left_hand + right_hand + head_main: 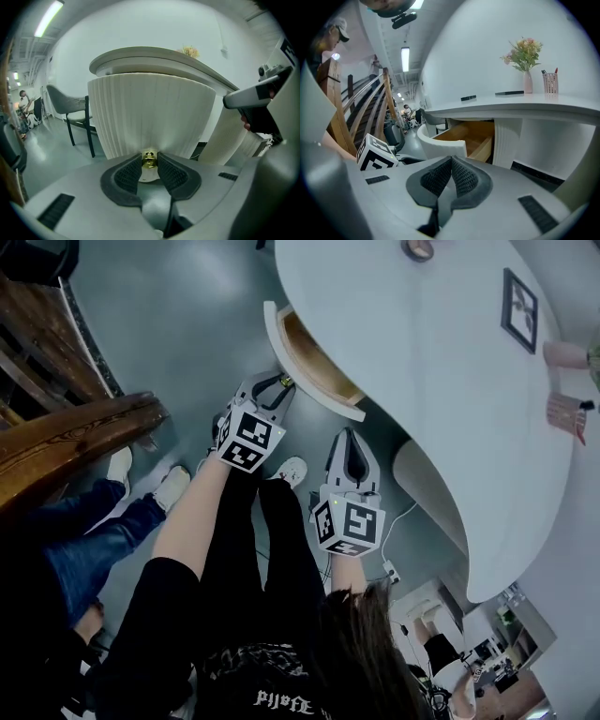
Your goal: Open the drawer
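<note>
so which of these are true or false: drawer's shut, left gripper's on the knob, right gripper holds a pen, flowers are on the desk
The drawer is shut. False: it stands pulled out, with its wooden inside showing.
The left gripper has its fingers closed on the brass knob. True.
The right gripper holds a pen. False: its fingers are together with nothing between them.
A vase of flowers stands on the desk. True.

Open drawer (314,360) juts from desk (422,381), bare floor (187,334) L of it, wooden railing (75,442) further L
</note>
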The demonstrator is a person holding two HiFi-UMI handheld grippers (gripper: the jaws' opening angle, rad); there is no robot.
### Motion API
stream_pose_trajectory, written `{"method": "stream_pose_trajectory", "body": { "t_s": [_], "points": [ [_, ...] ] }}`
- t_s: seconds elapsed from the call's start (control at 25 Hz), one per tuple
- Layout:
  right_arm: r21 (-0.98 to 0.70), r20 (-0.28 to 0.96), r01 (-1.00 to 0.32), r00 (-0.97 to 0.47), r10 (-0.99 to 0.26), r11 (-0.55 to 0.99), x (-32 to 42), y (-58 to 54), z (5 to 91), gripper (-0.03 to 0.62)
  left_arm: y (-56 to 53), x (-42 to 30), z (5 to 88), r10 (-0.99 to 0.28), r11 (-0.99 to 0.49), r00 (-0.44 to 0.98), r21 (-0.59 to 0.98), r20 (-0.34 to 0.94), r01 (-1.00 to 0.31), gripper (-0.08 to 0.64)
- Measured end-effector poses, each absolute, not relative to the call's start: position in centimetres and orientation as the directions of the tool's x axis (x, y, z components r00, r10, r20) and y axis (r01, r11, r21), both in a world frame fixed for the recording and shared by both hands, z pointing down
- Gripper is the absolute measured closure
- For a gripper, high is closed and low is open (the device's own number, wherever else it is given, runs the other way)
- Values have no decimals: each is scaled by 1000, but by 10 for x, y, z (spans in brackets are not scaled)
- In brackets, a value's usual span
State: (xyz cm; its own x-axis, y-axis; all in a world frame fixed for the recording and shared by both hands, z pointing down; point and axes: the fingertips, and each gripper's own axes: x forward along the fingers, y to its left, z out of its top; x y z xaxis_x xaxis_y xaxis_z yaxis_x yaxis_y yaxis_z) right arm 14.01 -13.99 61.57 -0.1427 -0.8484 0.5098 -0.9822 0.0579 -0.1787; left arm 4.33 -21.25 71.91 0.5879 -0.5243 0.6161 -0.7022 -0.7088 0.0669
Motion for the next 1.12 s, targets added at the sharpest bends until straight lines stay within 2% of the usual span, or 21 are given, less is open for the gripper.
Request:
{"method": "stream_pose_trajectory", "body": {
  "t_s": [1.12],
  "points": [
    [-214,555,-974,-182,-811,73,107,-72,597,566,-137,-26,719,-472,-696,494,35,730,-717,445]
  ]
}}
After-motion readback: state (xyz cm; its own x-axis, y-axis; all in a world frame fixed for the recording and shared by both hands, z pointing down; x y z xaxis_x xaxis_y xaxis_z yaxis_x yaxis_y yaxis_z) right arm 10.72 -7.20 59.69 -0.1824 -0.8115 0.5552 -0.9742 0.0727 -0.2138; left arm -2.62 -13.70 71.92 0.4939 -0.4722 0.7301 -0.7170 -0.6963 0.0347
